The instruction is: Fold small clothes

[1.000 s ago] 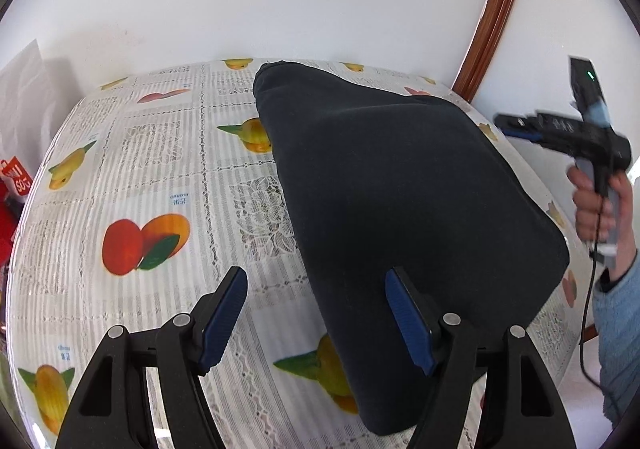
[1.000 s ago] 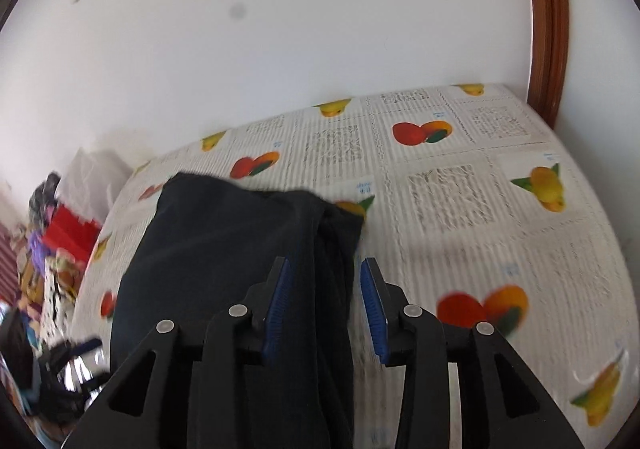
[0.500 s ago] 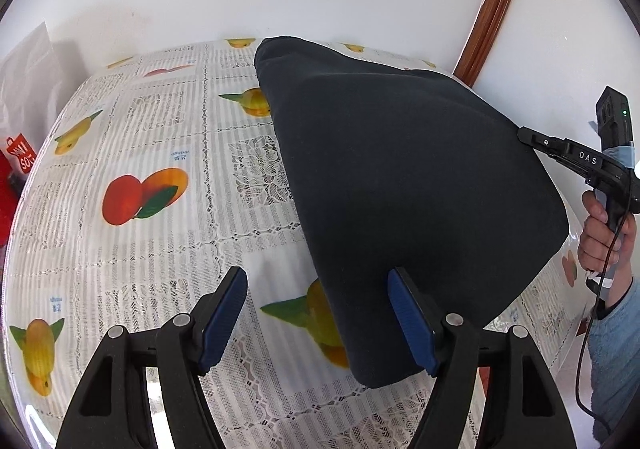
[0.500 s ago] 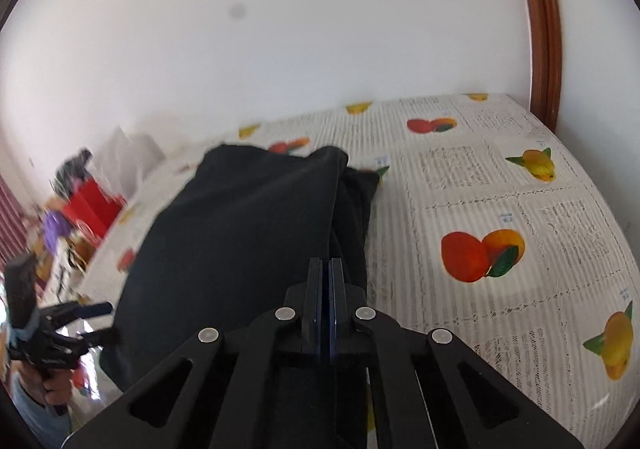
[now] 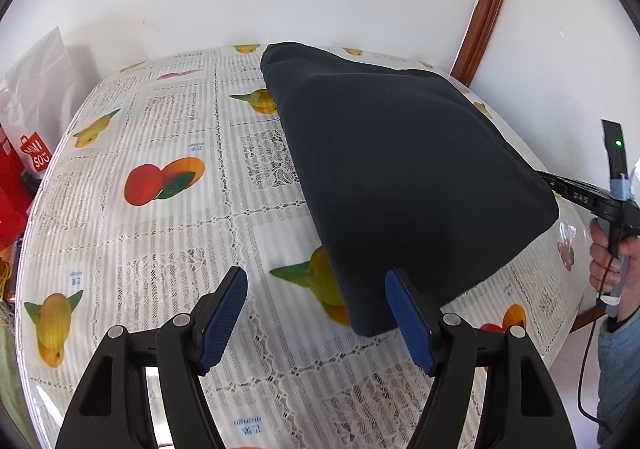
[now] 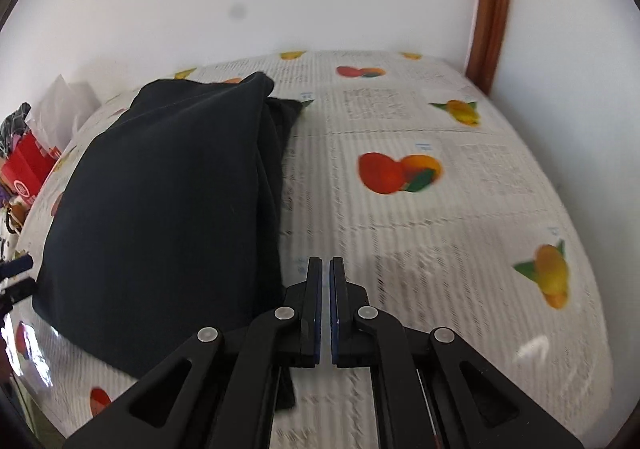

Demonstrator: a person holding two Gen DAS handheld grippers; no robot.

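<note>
A dark navy folded garment (image 5: 404, 169) lies on a table with a fruit-print lace cloth (image 5: 160, 217); it also shows in the right wrist view (image 6: 168, 201). My left gripper (image 5: 316, 309) is open and empty, above the cloth at the garment's near corner. My right gripper (image 6: 325, 289) is nearly closed with nothing between its pads, just right of the garment's edge. In the left wrist view the right gripper (image 5: 576, 197) reaches to the garment's far right corner.
A white wall and a brown wooden door frame (image 5: 484, 5) stand behind the table. A white bag (image 5: 36, 89) and a red bag (image 5: 28, 161) sit off the table's left edge. The table's right part (image 6: 440, 209) shows only the fruit cloth.
My right gripper shut from open, then drew off the garment to its right side, its pads now a sliver apart. My left gripper stayed open, pulling back slightly.
</note>
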